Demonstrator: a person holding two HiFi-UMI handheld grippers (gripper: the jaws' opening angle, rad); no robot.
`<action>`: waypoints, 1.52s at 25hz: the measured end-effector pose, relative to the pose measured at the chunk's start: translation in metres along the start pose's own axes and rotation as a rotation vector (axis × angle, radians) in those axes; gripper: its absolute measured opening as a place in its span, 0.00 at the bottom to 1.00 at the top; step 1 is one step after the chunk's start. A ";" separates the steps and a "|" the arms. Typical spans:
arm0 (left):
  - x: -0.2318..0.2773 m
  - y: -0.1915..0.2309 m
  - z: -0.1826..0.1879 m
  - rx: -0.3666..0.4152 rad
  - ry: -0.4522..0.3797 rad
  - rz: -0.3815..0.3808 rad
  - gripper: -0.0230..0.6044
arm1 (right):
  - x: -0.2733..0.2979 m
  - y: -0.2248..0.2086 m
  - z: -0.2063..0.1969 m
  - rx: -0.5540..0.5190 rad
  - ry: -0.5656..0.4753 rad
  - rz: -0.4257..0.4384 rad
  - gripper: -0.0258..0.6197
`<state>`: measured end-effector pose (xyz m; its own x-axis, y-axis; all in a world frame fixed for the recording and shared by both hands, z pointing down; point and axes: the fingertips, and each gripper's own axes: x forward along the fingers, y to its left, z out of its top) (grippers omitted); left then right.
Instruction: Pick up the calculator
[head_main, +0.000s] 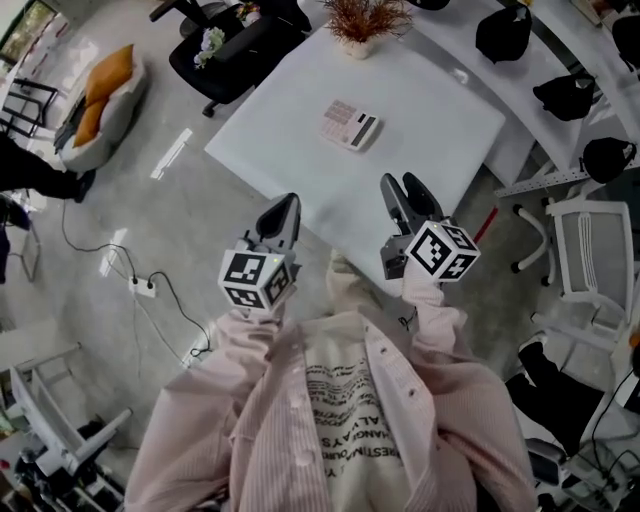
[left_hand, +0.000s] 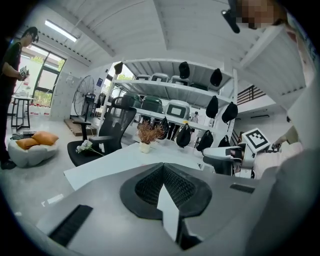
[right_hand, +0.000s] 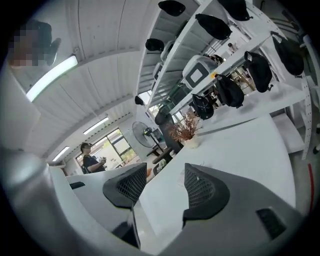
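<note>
The calculator (head_main: 350, 125), pale pink with a dark display, lies flat on the white table (head_main: 430, 110), towards its far side. Both grippers hang short of the table's near edge, well apart from the calculator. My left gripper (head_main: 287, 207) is over the floor by the table's near-left corner, its jaws pressed together with nothing between them (left_hand: 162, 172). My right gripper (head_main: 403, 188) is above the near edge, and its jaws stand apart and empty (right_hand: 165, 185). Neither gripper view shows the calculator clearly.
A potted dry plant (head_main: 365, 22) stands at the table's far edge. A black office chair (head_main: 235, 45) is beyond the left corner, and a white chair (head_main: 590, 260) is at the right. A power strip with cable (head_main: 143, 287) lies on the floor at the left. A person (head_main: 30, 170) stands far left.
</note>
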<state>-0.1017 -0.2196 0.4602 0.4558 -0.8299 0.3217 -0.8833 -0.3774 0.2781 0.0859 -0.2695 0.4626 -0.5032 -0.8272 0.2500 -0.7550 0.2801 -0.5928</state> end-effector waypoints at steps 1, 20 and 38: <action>0.006 0.003 0.001 -0.004 0.004 0.005 0.04 | 0.006 -0.003 0.001 0.011 0.005 -0.001 0.36; 0.101 0.035 -0.006 -0.029 0.093 -0.003 0.04 | 0.101 -0.069 -0.009 0.120 0.115 -0.032 0.36; 0.149 0.078 -0.055 -0.117 0.206 -0.022 0.04 | 0.167 -0.111 -0.068 0.220 0.215 -0.190 0.36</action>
<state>-0.0965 -0.3505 0.5793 0.4983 -0.7158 0.4892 -0.8597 -0.3345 0.3861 0.0575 -0.4055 0.6220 -0.4570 -0.7266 0.5131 -0.7469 0.0002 -0.6650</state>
